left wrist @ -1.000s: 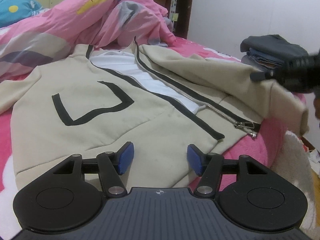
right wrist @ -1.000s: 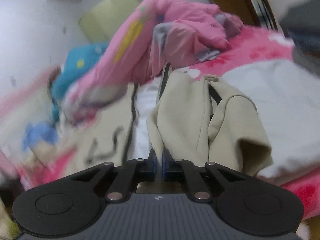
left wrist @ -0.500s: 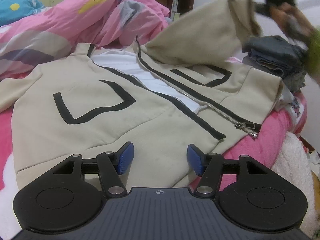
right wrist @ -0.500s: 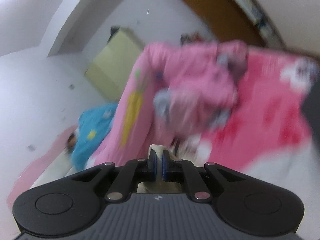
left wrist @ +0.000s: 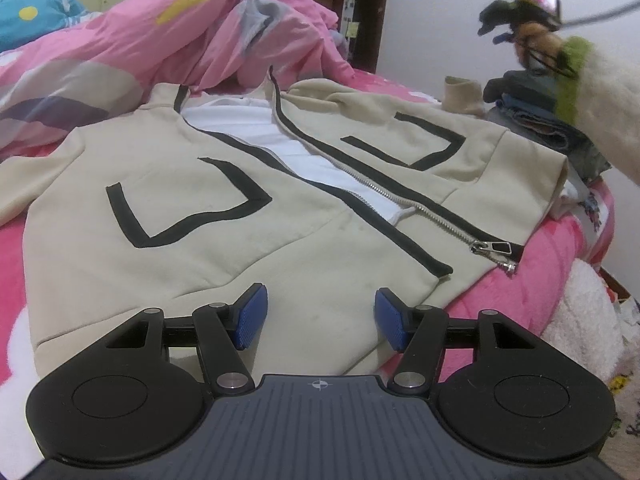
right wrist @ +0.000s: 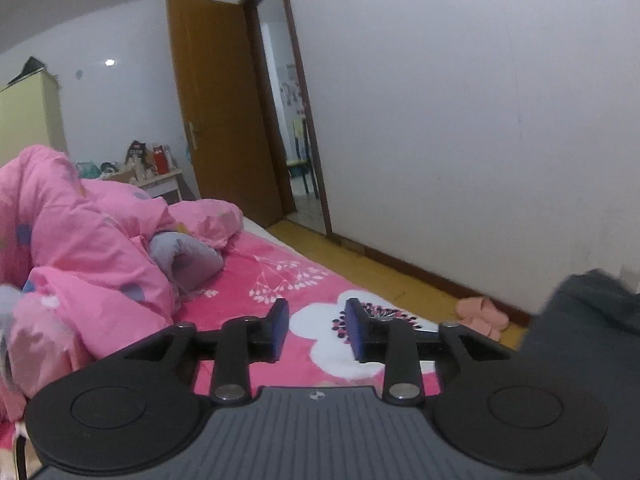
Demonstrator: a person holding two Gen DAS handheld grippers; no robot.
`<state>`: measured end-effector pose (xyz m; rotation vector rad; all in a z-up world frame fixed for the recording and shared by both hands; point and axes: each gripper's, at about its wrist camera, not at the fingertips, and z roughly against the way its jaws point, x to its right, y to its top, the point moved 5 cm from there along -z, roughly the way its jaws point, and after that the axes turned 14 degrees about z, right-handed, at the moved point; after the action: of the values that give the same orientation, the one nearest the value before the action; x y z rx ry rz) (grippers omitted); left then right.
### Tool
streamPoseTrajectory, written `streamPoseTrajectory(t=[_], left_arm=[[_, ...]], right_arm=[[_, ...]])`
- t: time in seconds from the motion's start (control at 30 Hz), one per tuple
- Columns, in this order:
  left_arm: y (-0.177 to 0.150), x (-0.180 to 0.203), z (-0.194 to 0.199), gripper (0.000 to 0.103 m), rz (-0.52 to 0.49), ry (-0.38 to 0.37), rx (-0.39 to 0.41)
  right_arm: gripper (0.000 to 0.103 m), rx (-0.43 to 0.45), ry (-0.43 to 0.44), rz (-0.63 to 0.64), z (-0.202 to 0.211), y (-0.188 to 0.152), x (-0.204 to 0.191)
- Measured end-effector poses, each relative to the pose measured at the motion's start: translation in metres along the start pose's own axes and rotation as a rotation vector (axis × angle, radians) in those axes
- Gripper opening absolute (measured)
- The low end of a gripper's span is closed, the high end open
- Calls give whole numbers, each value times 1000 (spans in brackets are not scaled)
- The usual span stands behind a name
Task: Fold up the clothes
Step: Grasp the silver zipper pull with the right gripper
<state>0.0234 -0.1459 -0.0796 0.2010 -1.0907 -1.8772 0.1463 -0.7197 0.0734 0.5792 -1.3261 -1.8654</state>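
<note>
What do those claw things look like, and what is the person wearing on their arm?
Each claw is black plastic with two round discs, a ribbed grey body and two fingers with blue pads: the left claw and the right claw. From the left camera, the right arm wears a fuzzy cream sleeve with a shaggy green cuff, and a thin cable trails from its claw.

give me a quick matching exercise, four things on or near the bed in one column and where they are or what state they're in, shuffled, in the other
Things:
1. beige jacket
2. pink quilt
3. folded dark clothes
4. pink slippers

Places or states:
A. on the floor beside the bed
B. stacked at the bed's far edge, past the jacket's right side
C. bunched up behind the jacket's collar
D. spread flat, zip partly open, white lining showing

Pairs: 1-D, 2-C, 3-B, 4-A
</note>
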Motion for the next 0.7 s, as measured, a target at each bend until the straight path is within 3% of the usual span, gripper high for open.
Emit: streamPoseTrajectory(t=[0.1, 0.2, 0.3, 0.4, 0.5, 0.6, 0.7], left_arm=[[1, -1, 0, 60, 9, -5, 4], [2, -1, 2, 60, 31, -8, 15], [2, -3, 4, 60, 50, -17, 21], [2, -3, 4, 60, 46, -22, 21], [3, -3, 3, 60, 33, -34, 21], [1, 0, 0, 60, 5, -34, 25], [-2, 2, 0, 60, -16, -26, 36]], right_arm=[[36, 44, 147, 120, 58, 0, -24], [36, 32, 385, 280, 132, -23, -74], [35, -36, 643, 430, 206, -75, -129], [35, -138, 794, 561, 256, -145, -173], [34, -234, 847, 666, 284, -210, -202], [34, -252, 768, 798, 297, -256, -209], [34, -214, 695, 898, 306, -280, -208]])
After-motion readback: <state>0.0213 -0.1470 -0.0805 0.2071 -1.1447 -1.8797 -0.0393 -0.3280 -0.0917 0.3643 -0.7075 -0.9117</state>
